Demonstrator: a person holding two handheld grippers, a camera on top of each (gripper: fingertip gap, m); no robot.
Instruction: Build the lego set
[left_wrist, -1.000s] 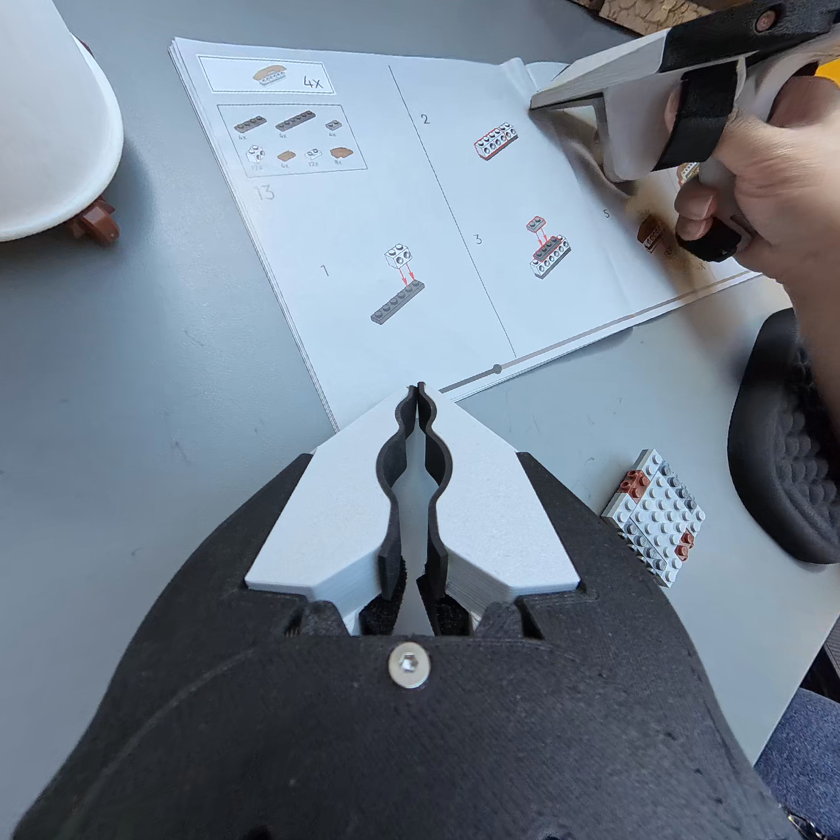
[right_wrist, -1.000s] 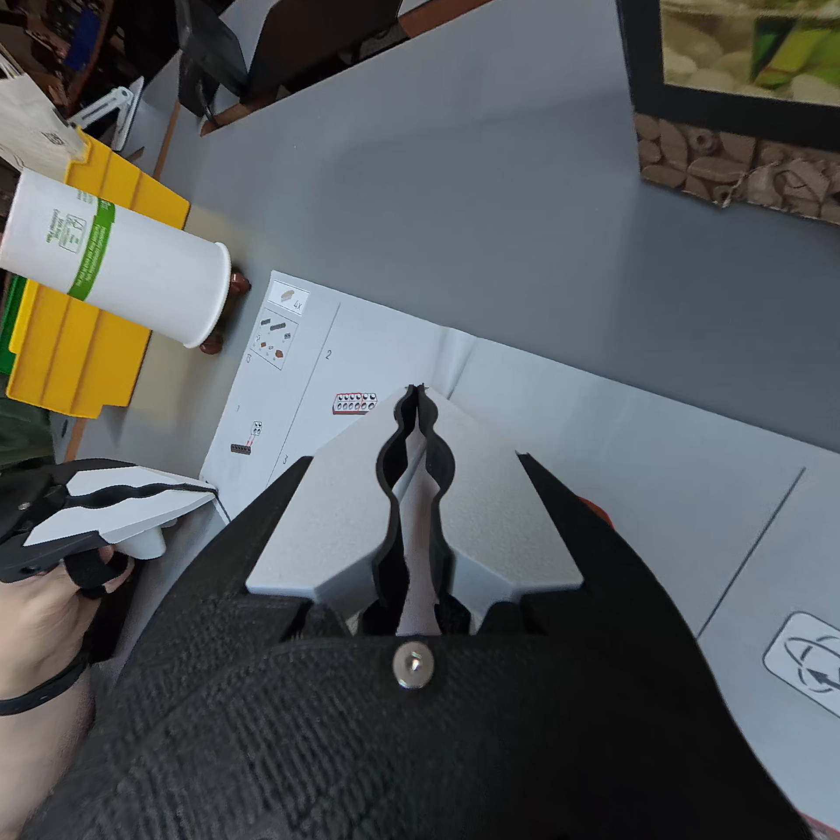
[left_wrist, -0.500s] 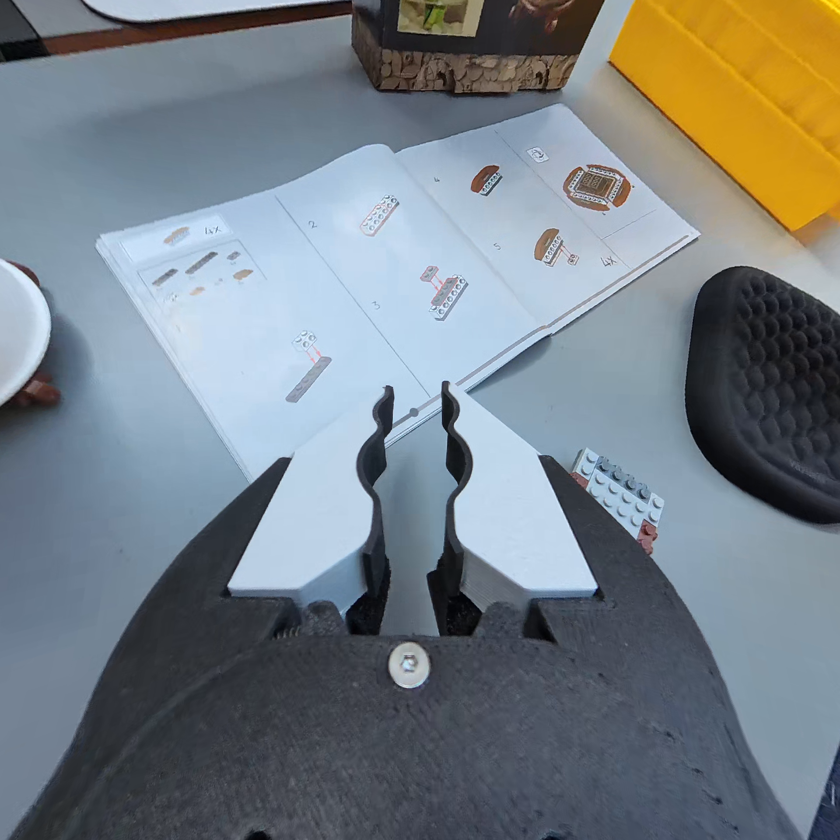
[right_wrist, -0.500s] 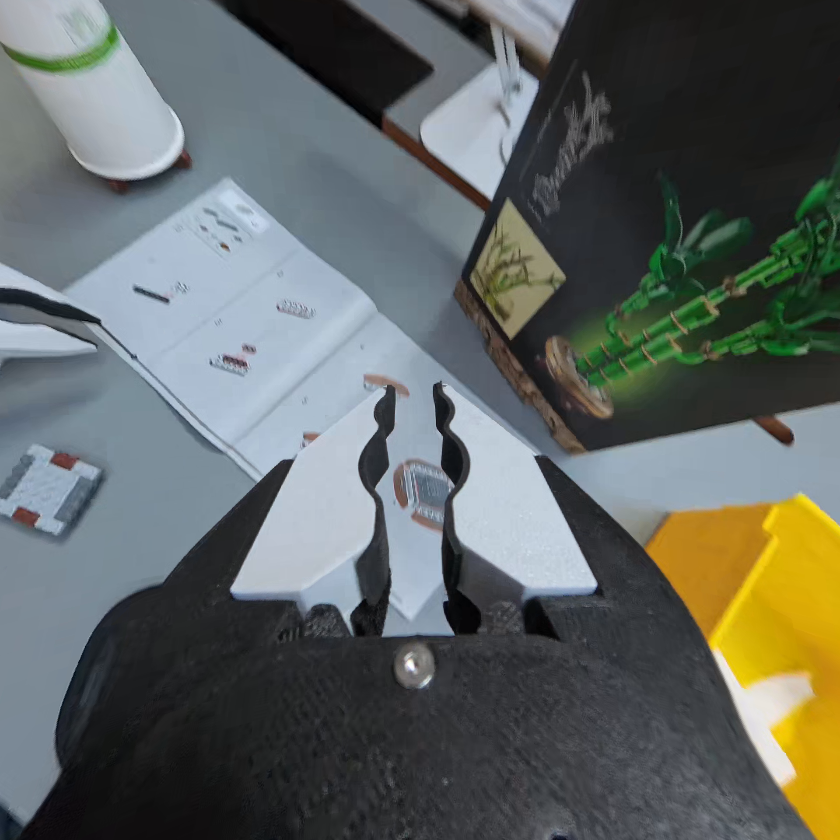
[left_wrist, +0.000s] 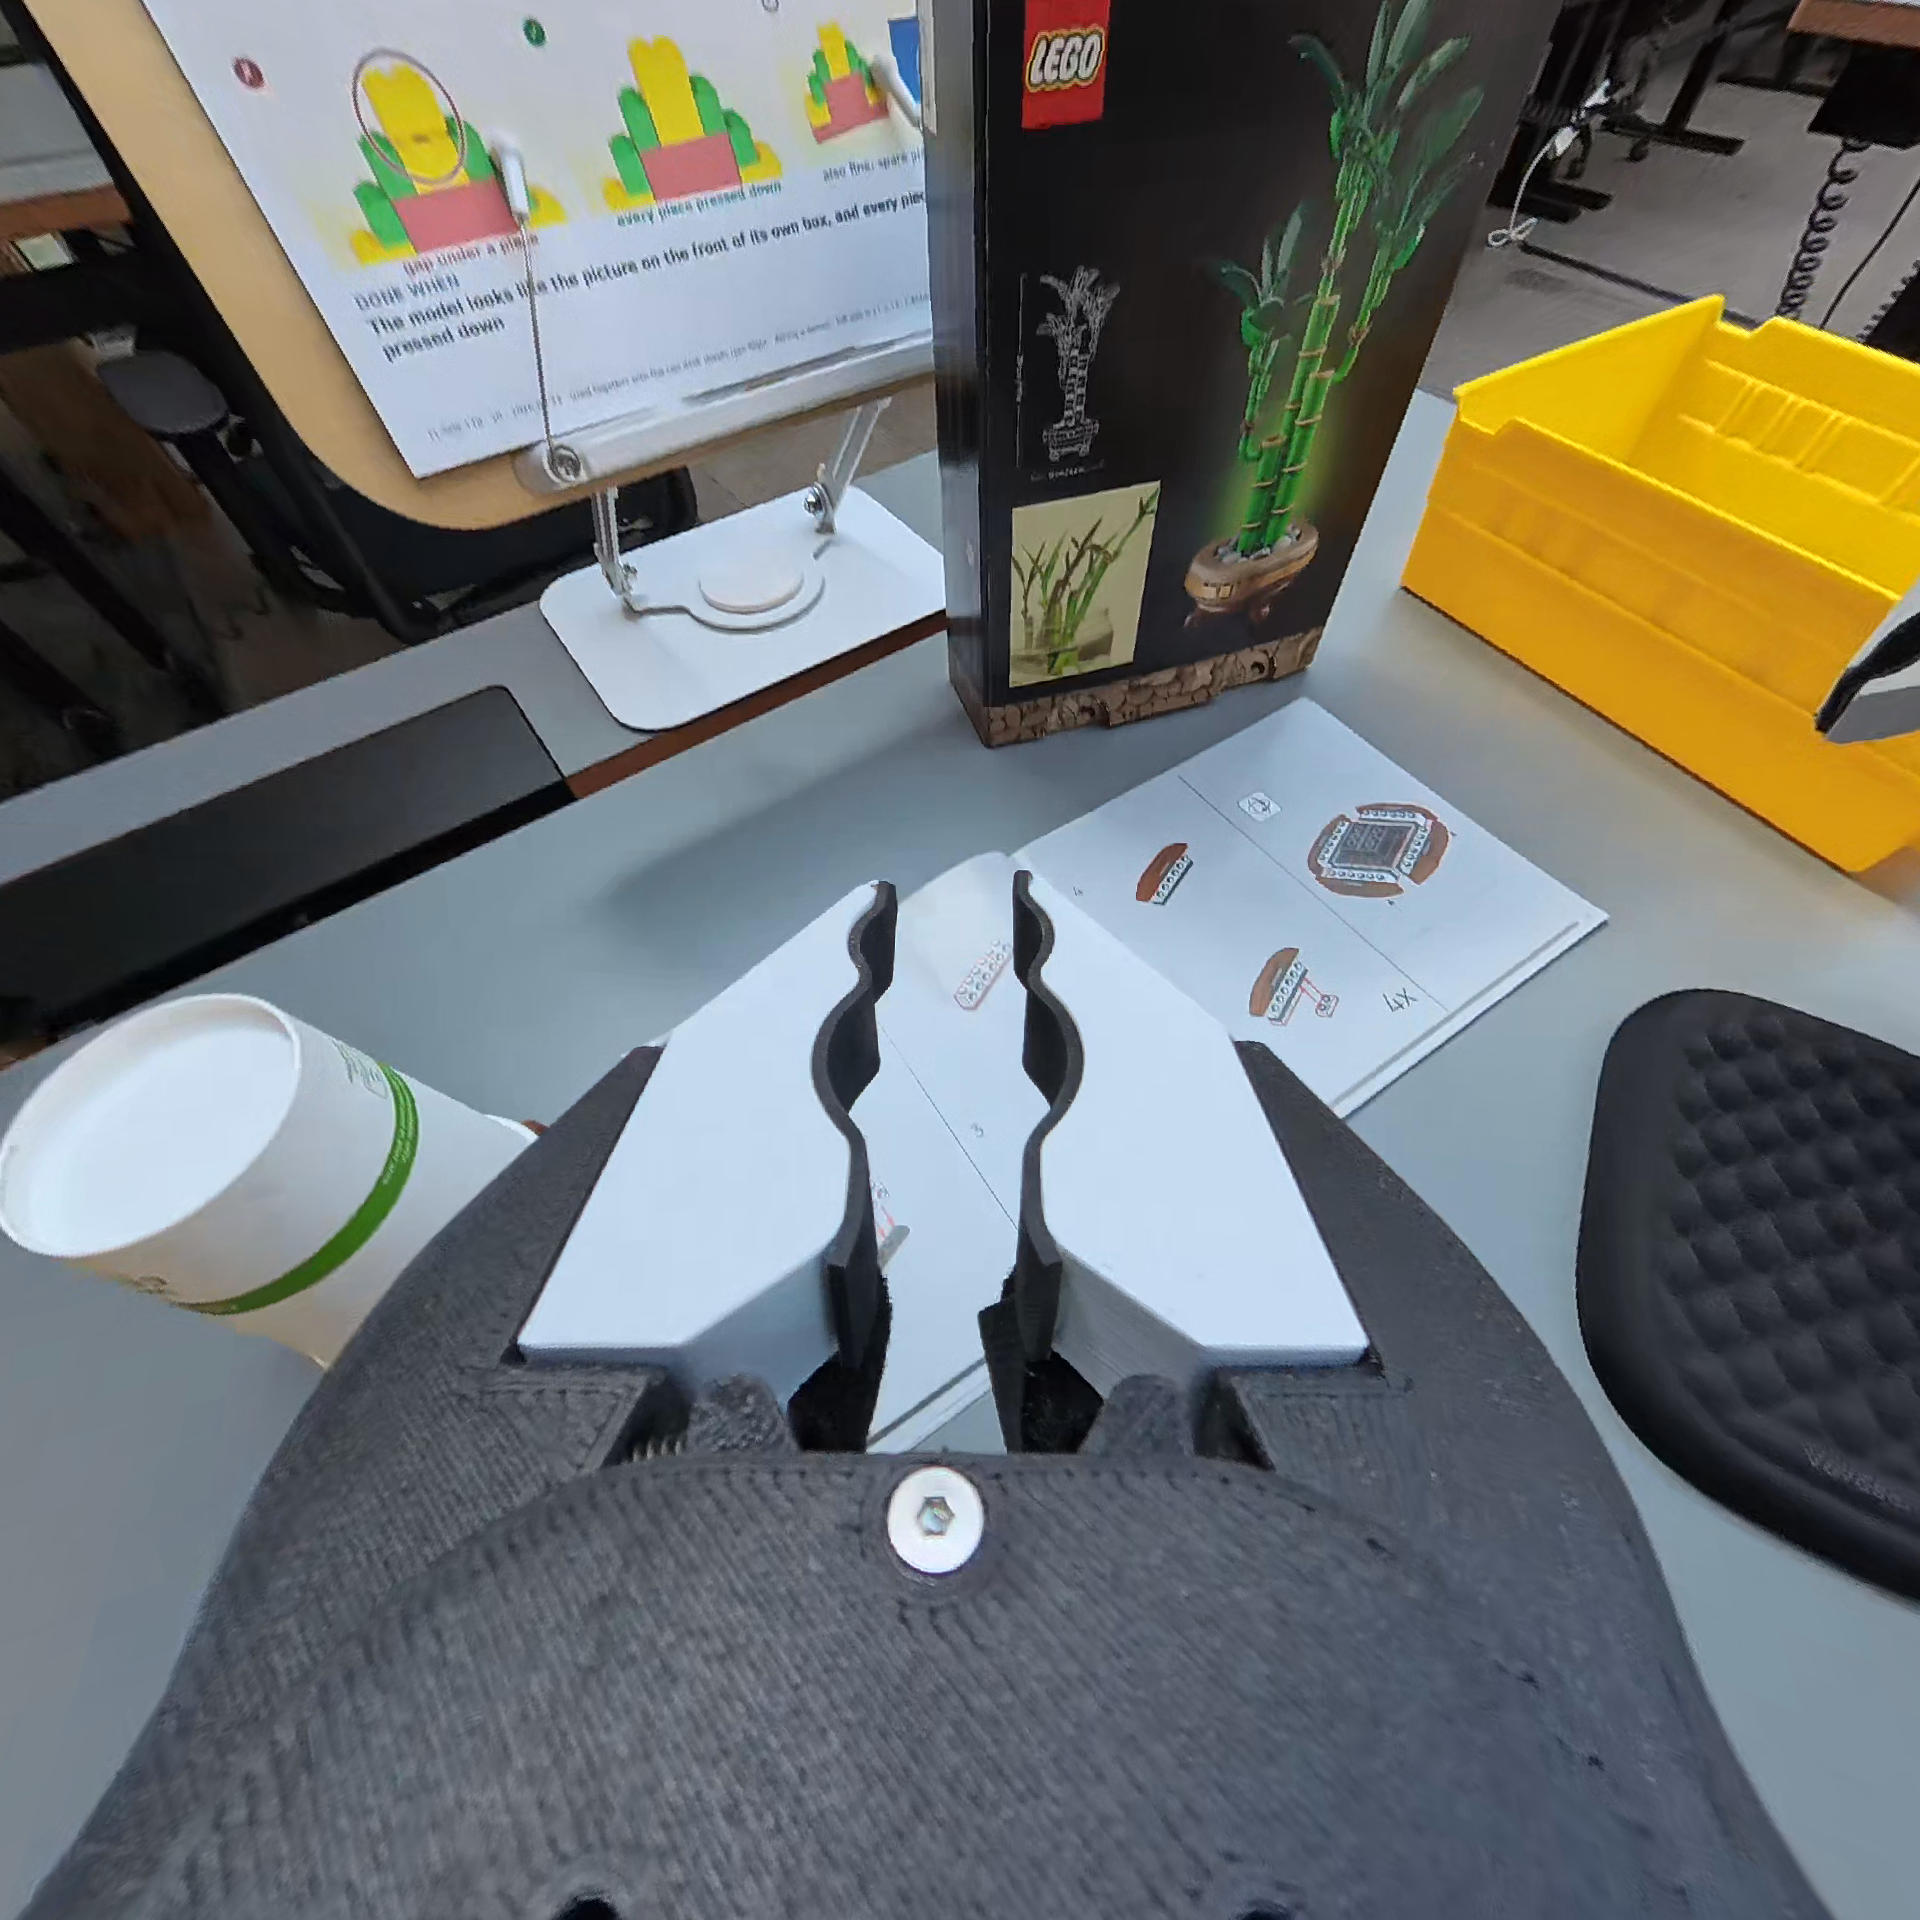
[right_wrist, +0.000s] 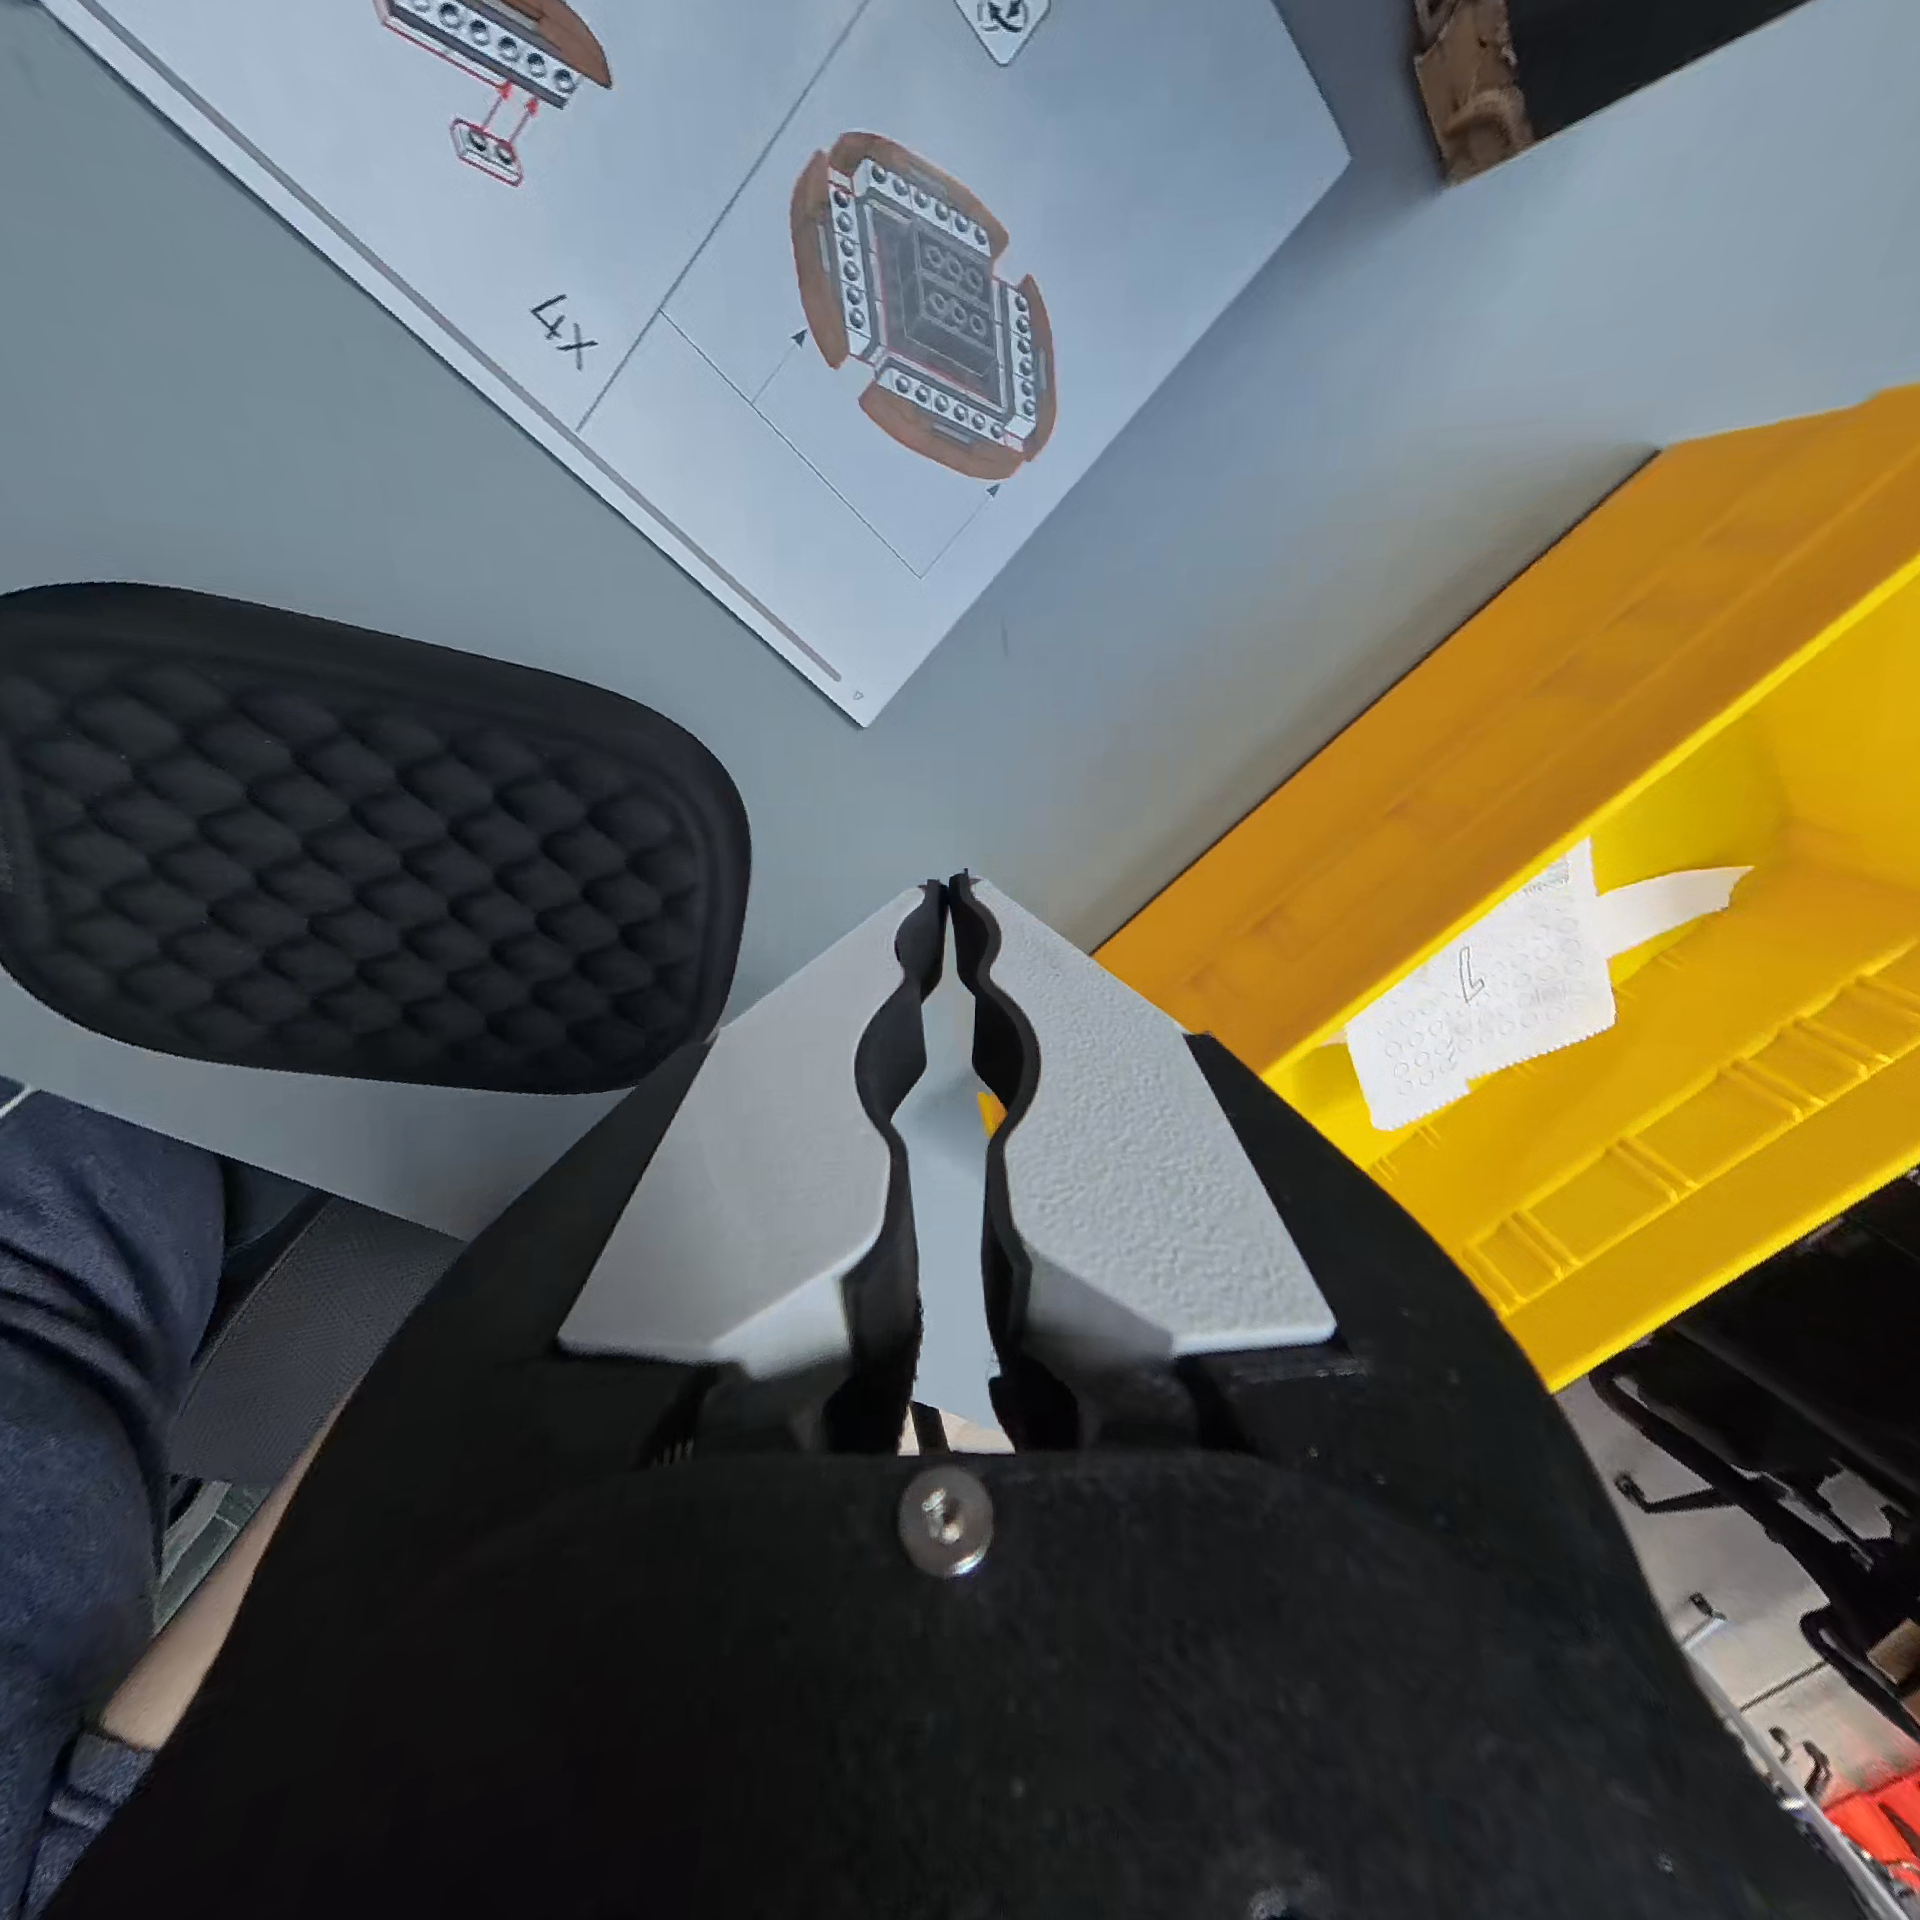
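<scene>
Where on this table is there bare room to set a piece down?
Bare grey table lies between the instruction booklet, black padded rest and yellow bin. Another strip runs beyond the booklet toward the set's box. It is crowded near the paper cup.

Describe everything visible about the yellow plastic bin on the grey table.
The yellow plastic bin is an open-topped rectangular tray of glossy moulded plastic, with stepped outer walls and raised ribs along its inside floor. It sits flat on the grey table, at the right of the open instruction booklet and apart from it. A white perforated paper bag lies inside against the inner wall. The right gripper, fingertips closed and empty, is at the bin's near corner; contact cannot be judged.
</scene>
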